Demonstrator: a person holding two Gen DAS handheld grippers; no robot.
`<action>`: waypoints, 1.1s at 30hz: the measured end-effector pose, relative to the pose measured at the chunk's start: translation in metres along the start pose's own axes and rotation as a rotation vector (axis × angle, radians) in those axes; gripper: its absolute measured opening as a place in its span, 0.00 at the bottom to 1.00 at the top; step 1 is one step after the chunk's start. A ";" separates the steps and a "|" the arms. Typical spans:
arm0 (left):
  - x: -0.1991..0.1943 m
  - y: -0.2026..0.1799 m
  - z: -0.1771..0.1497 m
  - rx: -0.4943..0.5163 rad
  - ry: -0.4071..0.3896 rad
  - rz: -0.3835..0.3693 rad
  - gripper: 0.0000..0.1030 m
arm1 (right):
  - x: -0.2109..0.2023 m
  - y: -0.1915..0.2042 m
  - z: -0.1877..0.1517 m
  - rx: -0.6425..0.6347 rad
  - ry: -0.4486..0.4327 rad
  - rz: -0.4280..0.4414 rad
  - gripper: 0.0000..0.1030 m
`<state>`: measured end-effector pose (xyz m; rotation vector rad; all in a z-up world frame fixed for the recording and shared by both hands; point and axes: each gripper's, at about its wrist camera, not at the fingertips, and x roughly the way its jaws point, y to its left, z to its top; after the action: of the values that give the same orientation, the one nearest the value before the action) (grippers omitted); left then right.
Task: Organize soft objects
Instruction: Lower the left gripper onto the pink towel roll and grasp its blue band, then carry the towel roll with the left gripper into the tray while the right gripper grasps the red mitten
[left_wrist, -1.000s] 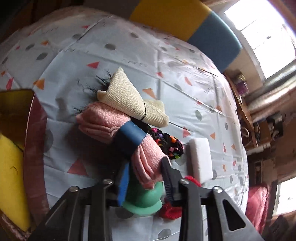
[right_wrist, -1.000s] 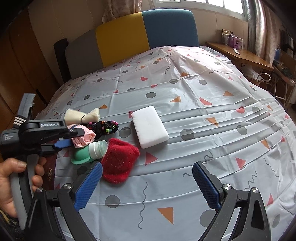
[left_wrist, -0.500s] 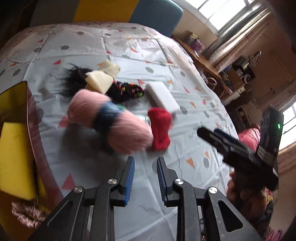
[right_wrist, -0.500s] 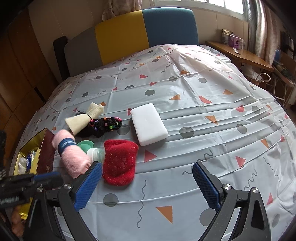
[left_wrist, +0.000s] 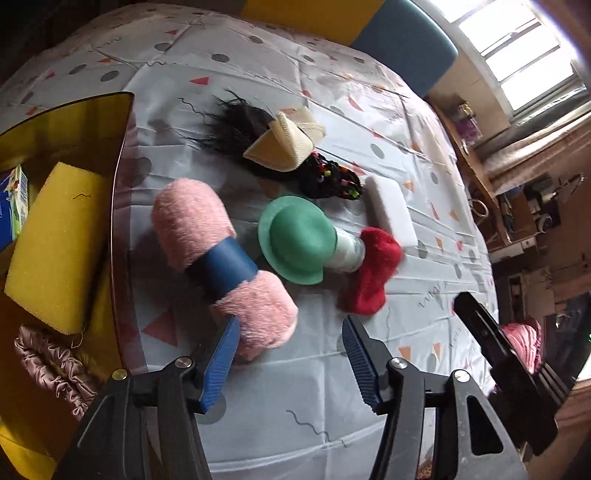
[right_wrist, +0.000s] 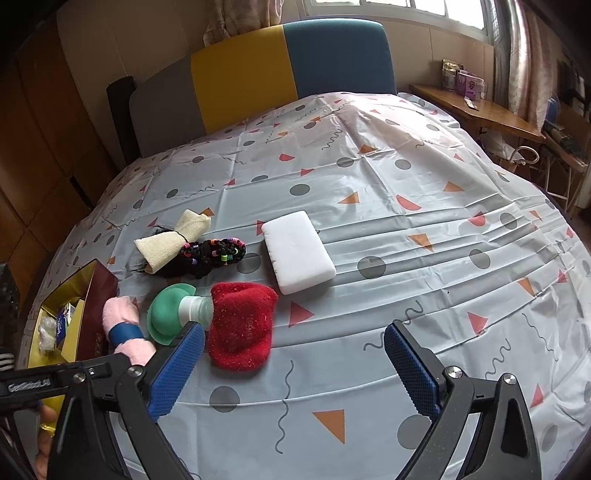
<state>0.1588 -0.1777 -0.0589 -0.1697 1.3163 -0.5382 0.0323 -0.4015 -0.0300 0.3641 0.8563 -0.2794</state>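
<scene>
At the bottom of the left wrist view the left tool (left_wrist: 290, 354) has its jaws opening, blue pads apart and pressing on nothing; the near end of the pink plush roll (left_wrist: 221, 266) lies just beside the left-hand pad, resting on the table (left_wrist: 295, 424) with its patterned cloth. A dark blue band wraps the roll's middle. At the left edge of that frame sits an open box (left_wrist: 122, 221) with a gold inside, holding a yellow sponge (left_wrist: 55, 243) and a crumpled pinkish satin piece (left_wrist: 55, 369) in the lower left.

In the right wrist view the right tool (right_wrist: 291, 365) stands wide open at the bottom of the frame, with bare cloth between its pads. At the lower left of that frame a hand (right_wrist: 46, 432) holds the left tool's dark body.

Just past the pads, toward the centre of the frame, a red fuzzy cloth (right_wrist: 242, 325) lies touching a pale bottle with a green cap (right_wrist: 170, 317), which lies on its side beside the pink roll. Further up sits a white sponge block (right_wrist: 299, 251), and left of it a dark bundle of hair ties with coloured beads (right_wrist: 214, 253), against a cream cloth bow (right_wrist: 173, 240) with black hair (left_wrist: 232, 125) behind it. At the top of the frame stands a headboard (right_wrist: 258, 74) in grey, yellow and blue panels.
</scene>
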 end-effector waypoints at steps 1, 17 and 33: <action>0.002 -0.002 0.001 0.012 -0.016 0.029 0.57 | -0.001 0.000 0.000 -0.001 -0.001 0.002 0.96; 0.028 -0.006 0.025 -0.029 -0.056 0.268 0.58 | 0.000 0.005 0.000 -0.016 0.006 0.009 0.96; 0.029 -0.035 -0.045 0.409 -0.021 0.162 0.41 | 0.001 -0.017 0.004 0.080 -0.007 0.037 0.91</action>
<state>0.1111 -0.2140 -0.0813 0.2661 1.1615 -0.6521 0.0292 -0.4187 -0.0313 0.4527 0.8324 -0.2812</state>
